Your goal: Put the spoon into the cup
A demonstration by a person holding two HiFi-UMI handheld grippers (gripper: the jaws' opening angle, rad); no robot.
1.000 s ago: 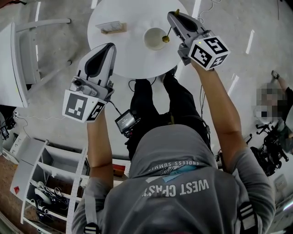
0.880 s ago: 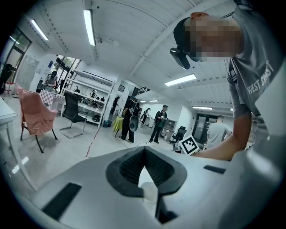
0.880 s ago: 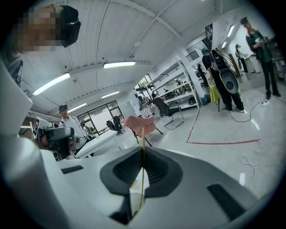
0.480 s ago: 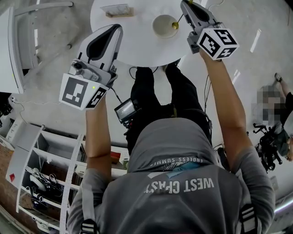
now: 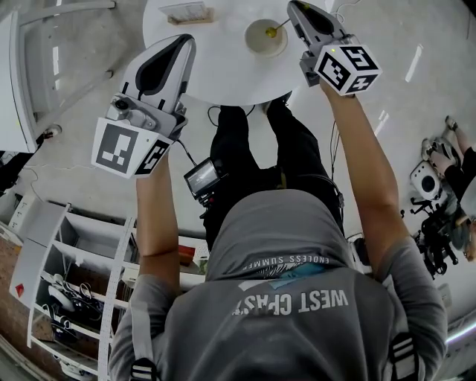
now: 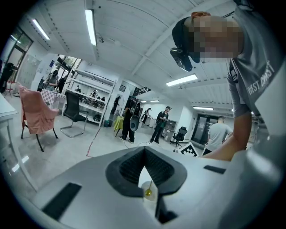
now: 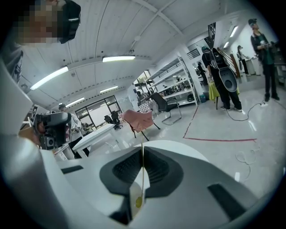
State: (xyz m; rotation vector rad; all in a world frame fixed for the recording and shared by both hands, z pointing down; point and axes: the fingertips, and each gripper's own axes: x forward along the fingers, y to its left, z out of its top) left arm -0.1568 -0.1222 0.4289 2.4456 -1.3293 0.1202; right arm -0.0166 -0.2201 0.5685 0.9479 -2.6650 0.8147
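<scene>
The left gripper (image 5: 181, 45) hangs over the round white table's (image 5: 216, 71) near edge, jaws pressed together on nothing. Within the rim of the white cup (image 5: 254, 45) shows the small gold bowl of the slim spoon (image 5: 274, 31), its thin handle pinched by the right gripper (image 7: 142, 151).

Head view: camera above the person, facing steeply down over the hood and both arms. The round bench (image 5: 216, 59) sits far off at the top edge, with floor and shelving (image 5: 67, 298) round the sides. Left gripper view: camera rides on the left tongs (image 5: 186, 41) and looks along their jaws from very near. It is wide-angle, so room, ceiling lights and the person's upper body fill the rim. Right gripper view: same setup on the right tongs (image 5: 294, 9), jaws close up, room behind. Shared: cup (image 5: 265, 36) and spoon (image 5: 277, 30) show in all three, tiny in the gripper views past the jaws. Each gripper view catches the other tongs at its edge; the head view takes in both.
</scene>
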